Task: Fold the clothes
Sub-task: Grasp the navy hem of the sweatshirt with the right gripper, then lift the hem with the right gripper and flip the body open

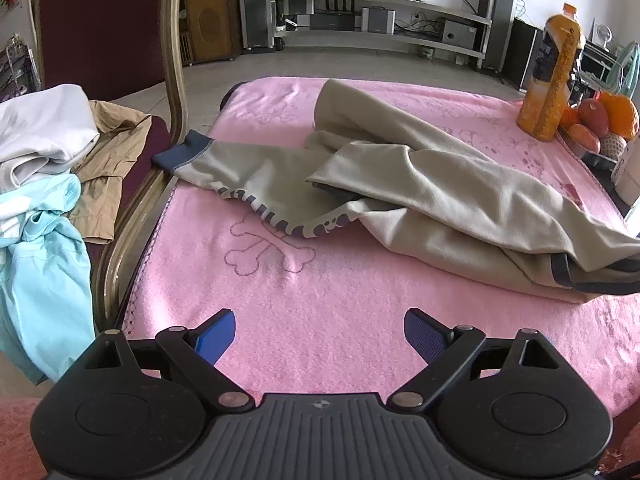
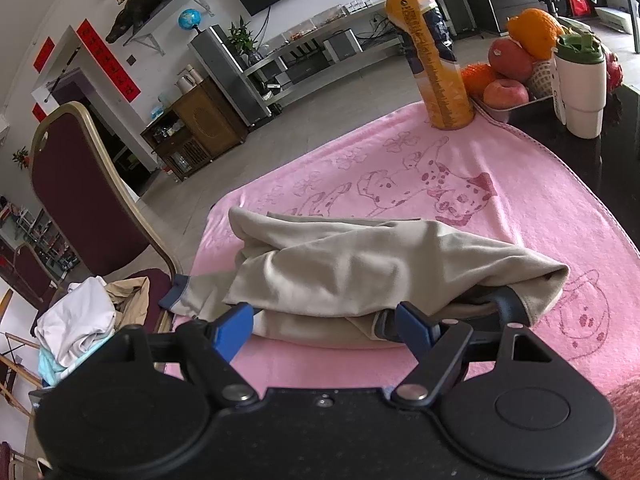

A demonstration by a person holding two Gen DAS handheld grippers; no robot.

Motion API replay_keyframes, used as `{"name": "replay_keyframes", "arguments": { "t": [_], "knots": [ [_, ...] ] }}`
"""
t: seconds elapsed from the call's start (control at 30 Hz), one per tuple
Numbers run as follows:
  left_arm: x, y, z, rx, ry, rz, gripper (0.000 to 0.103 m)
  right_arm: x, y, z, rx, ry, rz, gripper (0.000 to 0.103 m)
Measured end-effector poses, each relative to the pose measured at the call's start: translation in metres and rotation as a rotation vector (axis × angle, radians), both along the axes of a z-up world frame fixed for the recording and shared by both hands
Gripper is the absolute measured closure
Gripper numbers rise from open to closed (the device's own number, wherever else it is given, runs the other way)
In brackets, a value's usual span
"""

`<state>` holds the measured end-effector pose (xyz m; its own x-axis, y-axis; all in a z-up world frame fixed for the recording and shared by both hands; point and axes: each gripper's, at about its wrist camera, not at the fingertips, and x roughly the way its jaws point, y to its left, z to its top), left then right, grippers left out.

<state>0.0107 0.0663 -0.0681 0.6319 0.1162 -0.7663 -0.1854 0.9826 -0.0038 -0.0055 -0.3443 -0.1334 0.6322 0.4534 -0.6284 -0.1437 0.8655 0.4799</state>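
**Beige garment bunched on the pink blanket, both grippers spread**

We see a table covered by a pink blanket printed with bones and spotted dogs. On it lies the beige garment, loosely bunched, with one sleeve ending in a navy cuff that reaches past the blanket's edge toward a maroon chair with a gold frame. On the chair seat we find a pile of other clothes: white, tan and light blue pieces.

Our left gripper hangs over bare blanket, its blue fingers wide apart and holding nothing, short of the garment. Our right gripper has its fingers spread too, with the tips right at the near edge of the garment; we cannot tell whether they touch it.

At the far corner stand an orange juice bottle, a tray of fruit and a white tumbler with a green lid. Beyond the table we see a tiled floor, a metal media shelf with tall speakers, and a wooden cabinet.
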Motion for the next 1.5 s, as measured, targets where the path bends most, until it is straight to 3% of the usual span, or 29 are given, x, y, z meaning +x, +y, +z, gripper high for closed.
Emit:
{"name": "replay_keyframes", "arguments": {
  "t": [0.73, 1.03, 1.23, 1.4, 1.5],
  "knots": [
    [-0.004, 0.008, 0.003, -0.030, 0.000, 0.018, 0.011, -0.003, 0.017, 0.006, -0.030, -0.002, 0.011, 0.026],
    [-0.008, 0.007, 0.014, -0.032, 0.006, 0.054, 0.011, -0.008, -0.002, 0.029, -0.009, -0.071, -0.010, 0.026],
    [-0.013, 0.007, 0.033, -0.048, -0.010, 0.057, 0.012, -0.011, -0.026, 0.058, -0.017, -0.166, -0.041, 0.025],
    [-0.007, 0.009, 0.046, -0.082, -0.045, 0.043, 0.029, -0.003, -0.058, 0.073, -0.021, -0.217, -0.091, 0.025],
    [0.006, 0.005, 0.052, -0.066, -0.049, 0.055, 0.030, 0.010, -0.075, 0.079, -0.009, -0.258, -0.113, 0.025]
  ]
}}
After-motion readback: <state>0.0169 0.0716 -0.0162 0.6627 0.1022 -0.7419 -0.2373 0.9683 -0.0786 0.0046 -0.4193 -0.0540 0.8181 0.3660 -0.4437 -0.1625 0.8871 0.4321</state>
